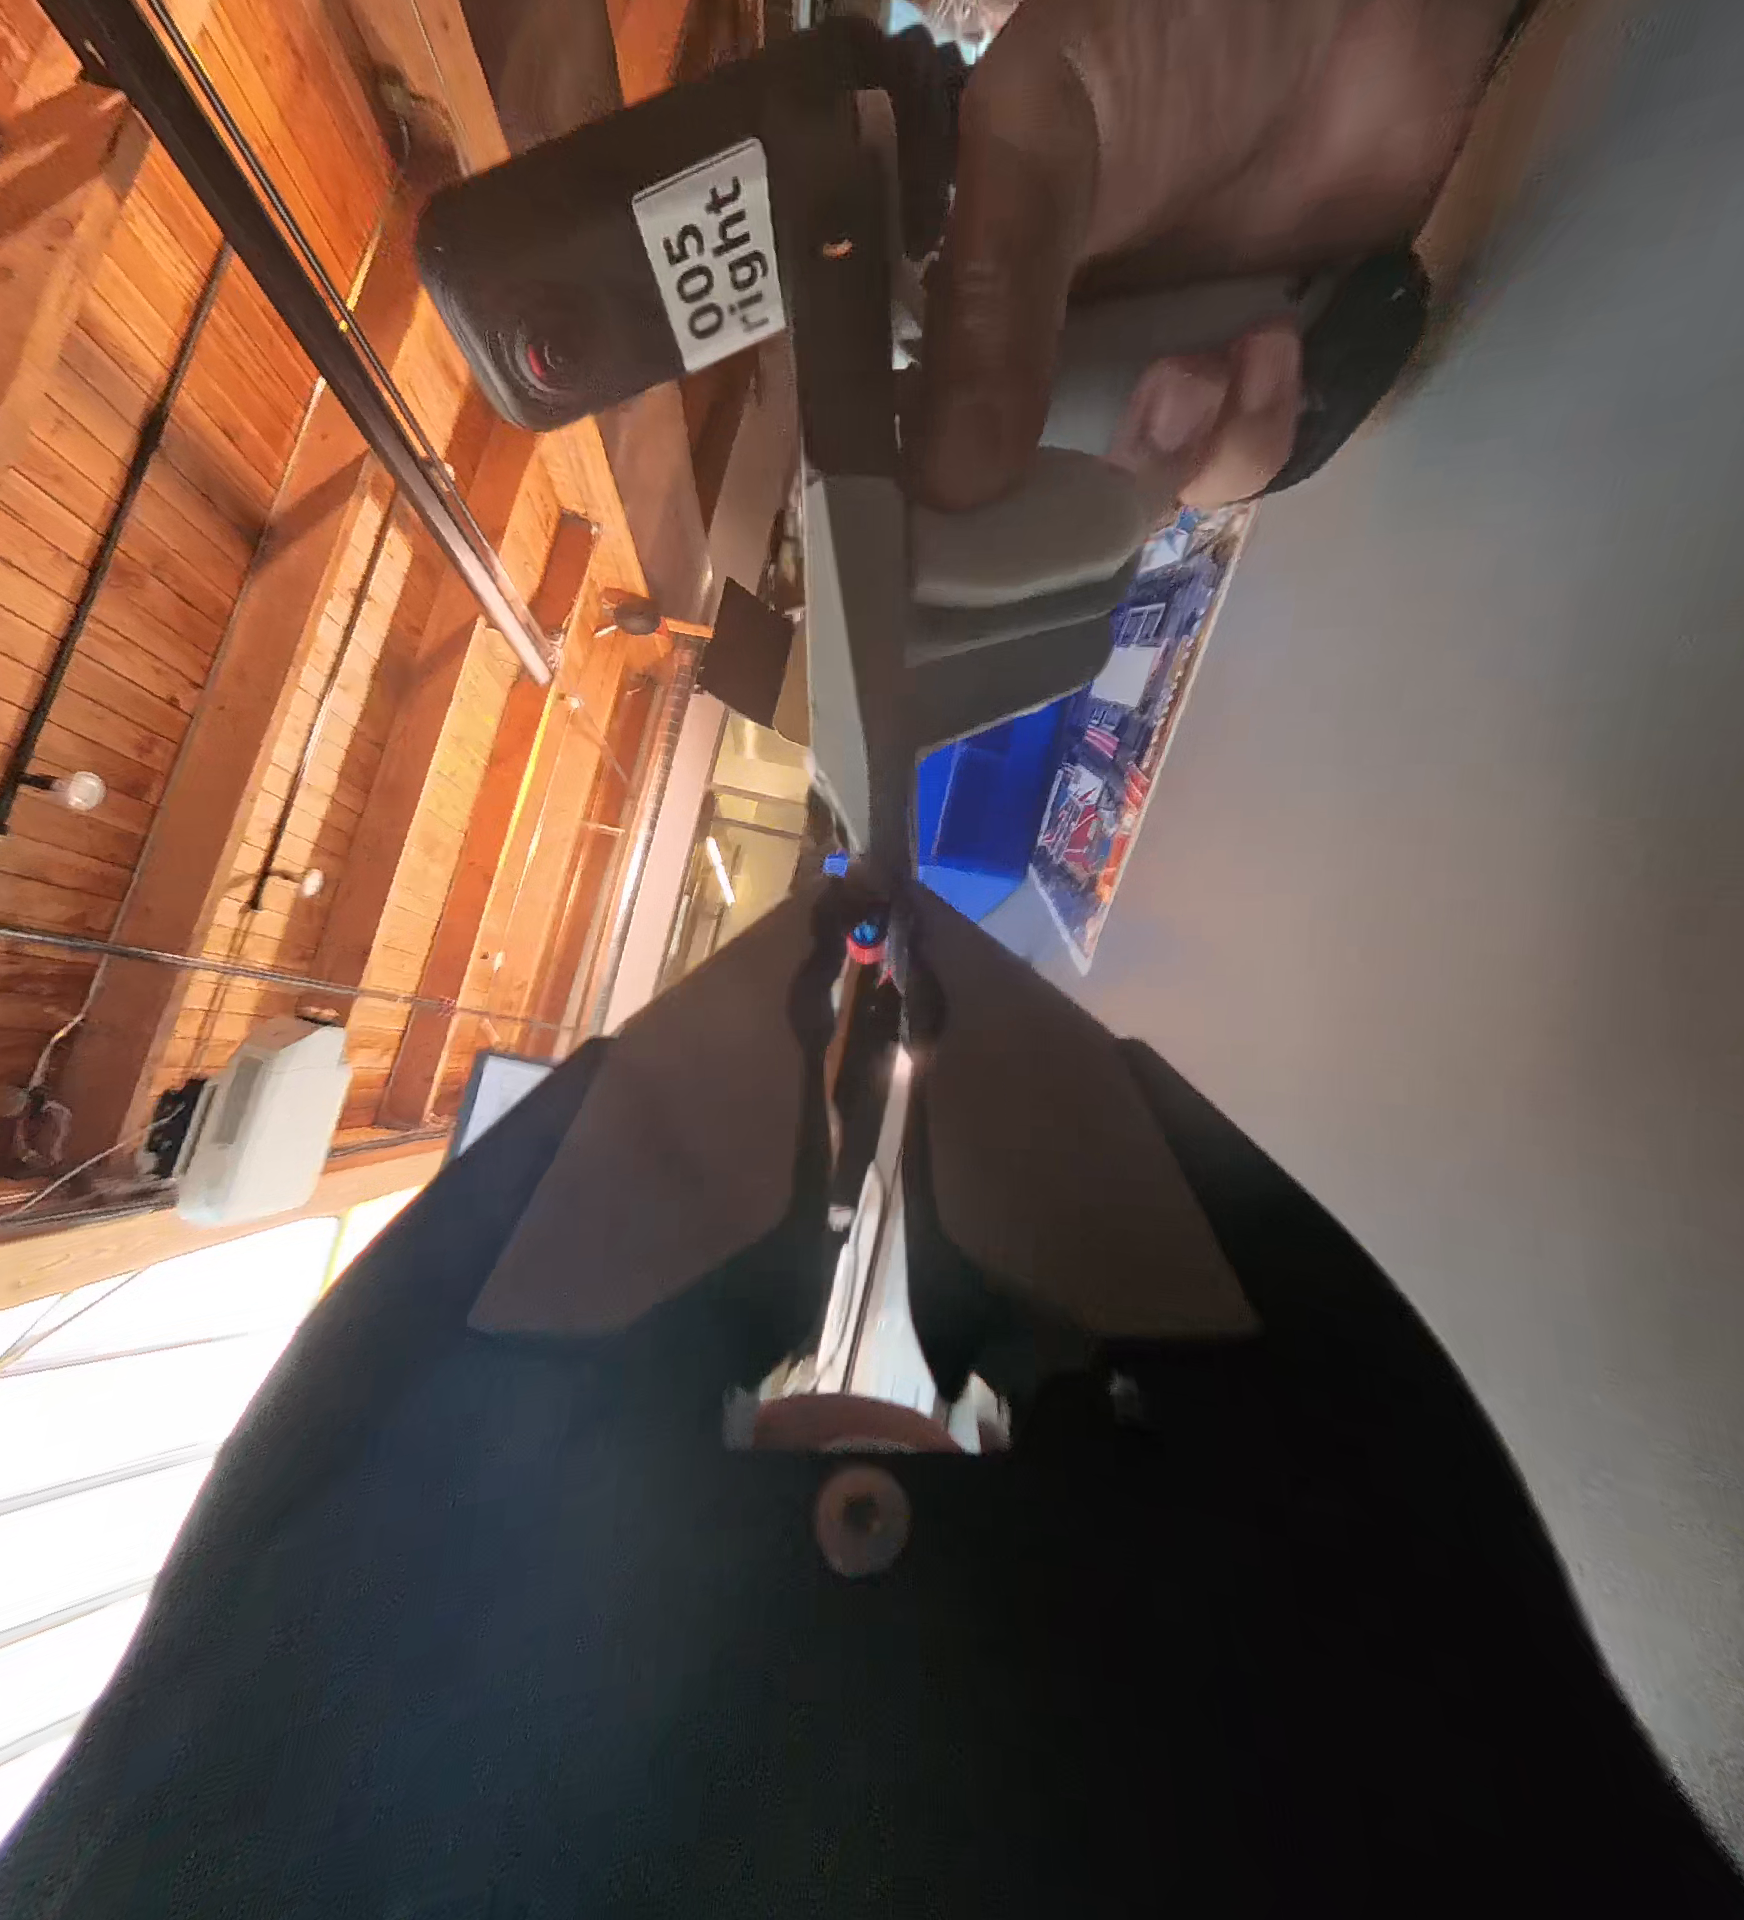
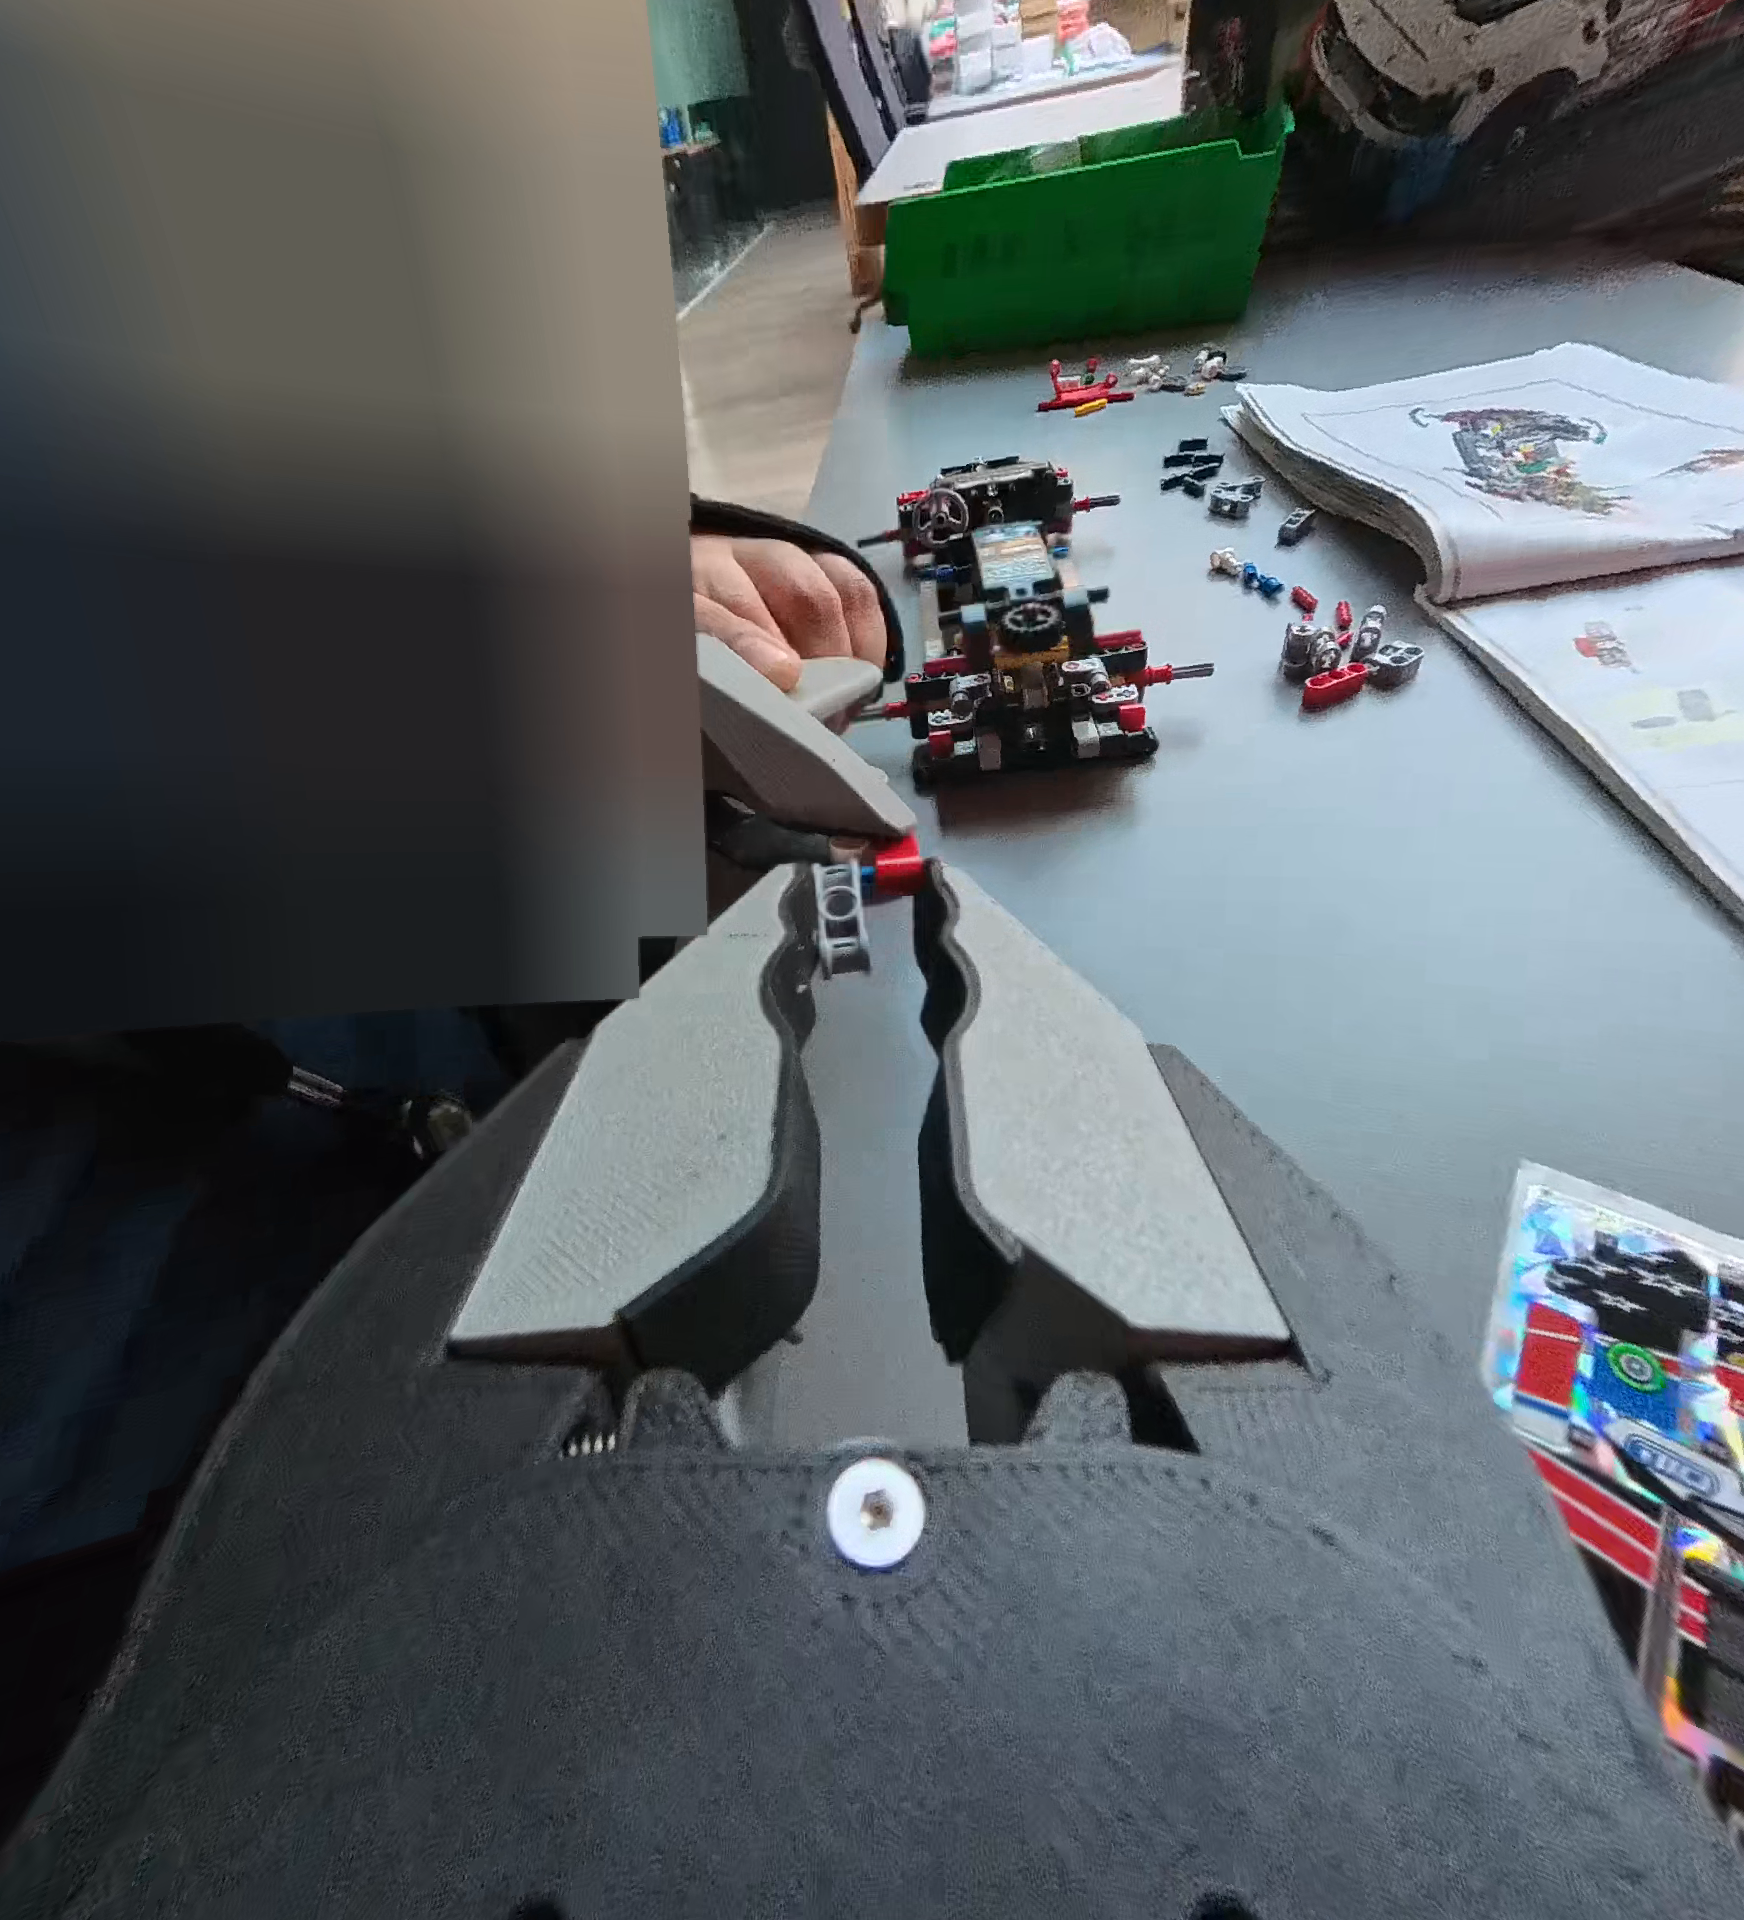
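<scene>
In the right wrist view my right gripper (image 2: 868,883) is shut on a small assembly held above the grey table (image 2: 1263,987). It is a grey connector (image 2: 840,920) joined by a blue pin to a red piece (image 2: 897,868). The left pad presses on the connector and the right pad on the red piece. My left gripper (image 2: 889,826) comes in from the left, and its shut tips rest on top of the red piece. In the left wrist view my left gripper (image 1: 863,904) is shut, with the red and blue piece (image 1: 866,932) at its tips. The right gripper (image 1: 883,862) meets it from above.
A half-built black and red car chassis (image 2: 1024,634) stands farther out on the table. Loose small parts (image 2: 1346,655) lie to its right, beside an open instruction booklet (image 2: 1533,468). A green bin (image 2: 1076,239) stands at the back and a shiny sticker sheet (image 2: 1678,1455) lies near right. Less than 4 cm separates the two grippers' tips.
</scene>
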